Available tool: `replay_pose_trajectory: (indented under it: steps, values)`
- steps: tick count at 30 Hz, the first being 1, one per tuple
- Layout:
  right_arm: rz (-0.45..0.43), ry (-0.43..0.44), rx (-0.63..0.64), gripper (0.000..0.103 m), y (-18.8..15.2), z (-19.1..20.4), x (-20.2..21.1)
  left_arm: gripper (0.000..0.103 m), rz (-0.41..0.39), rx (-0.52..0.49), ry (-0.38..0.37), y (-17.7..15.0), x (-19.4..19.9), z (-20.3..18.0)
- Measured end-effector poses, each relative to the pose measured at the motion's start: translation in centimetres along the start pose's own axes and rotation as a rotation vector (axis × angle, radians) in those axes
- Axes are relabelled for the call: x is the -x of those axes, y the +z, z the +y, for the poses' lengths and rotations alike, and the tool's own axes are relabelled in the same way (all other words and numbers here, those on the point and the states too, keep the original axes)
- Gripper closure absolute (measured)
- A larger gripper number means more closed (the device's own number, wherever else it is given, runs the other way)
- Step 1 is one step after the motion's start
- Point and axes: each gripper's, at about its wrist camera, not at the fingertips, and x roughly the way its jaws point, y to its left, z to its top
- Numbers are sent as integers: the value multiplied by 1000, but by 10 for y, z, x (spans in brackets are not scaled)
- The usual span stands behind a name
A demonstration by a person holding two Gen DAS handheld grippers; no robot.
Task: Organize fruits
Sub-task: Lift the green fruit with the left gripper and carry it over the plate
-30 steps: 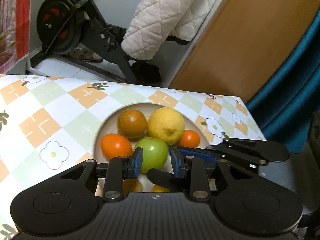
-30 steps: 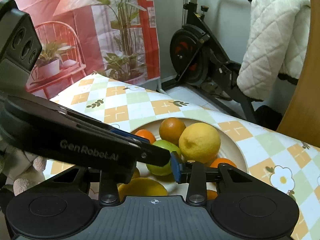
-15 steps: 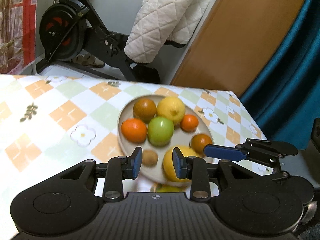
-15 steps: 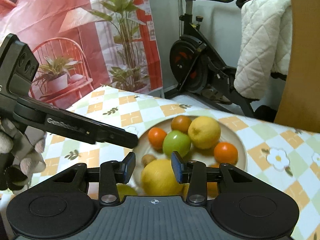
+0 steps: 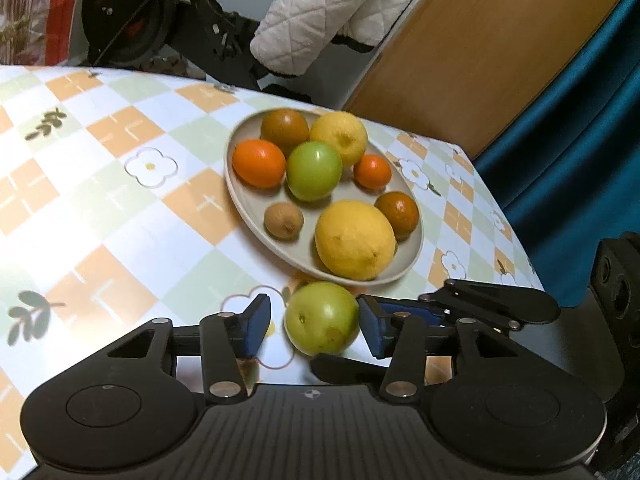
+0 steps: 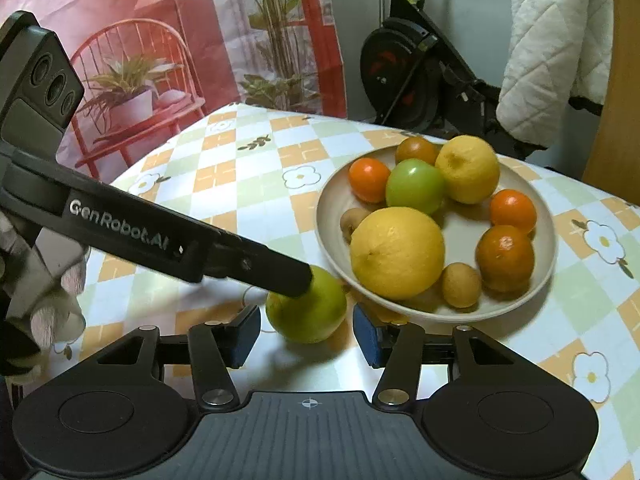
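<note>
Both wrist views now show the plate (image 5: 240, 184) whole; half a second ago it filled the lower centre of each, so both grippers have drawn back toward the near table edge. A green apple (image 5: 322, 318) that was out of sight then now lies on the tablecloth (image 5: 100, 200), just outside the plate's near rim.

The left gripper (image 5: 312, 330) straddles this apple; its jaws are opening, wider than half a second ago, and the pads stand clear of the fruit. The right gripper (image 6: 306, 330) frames the same apple from the other side, jaws likewise opening and holding nothing. In the right view the left gripper's finger crosses the apple's top; contact cannot be told.

Judged from this, one fruit remains outside the plate, and the next grasp probably falls on it.

Count, on the plate:
- two lemons
- one green apple
- two bright oranges
- two dark oranges
- two small brown fruits (the second appears only in the right view)

Off the plate: one green apple.
</note>
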Motion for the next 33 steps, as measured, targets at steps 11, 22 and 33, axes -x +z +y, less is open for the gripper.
replay_pose_trajectory:
  steps: [11,22,33]
  values:
    - [-10,8,-6,60,-2,-2,-4,53,28,-1,-5,-12,-12,-4]
    - [-89,-11,-12,61,0,-6,27,53,-13,-55,-16,-1,3,-32]
    - [-179,-77,-17,61,18,-41,62,53,-59,-161,-16,35,-7,-80]
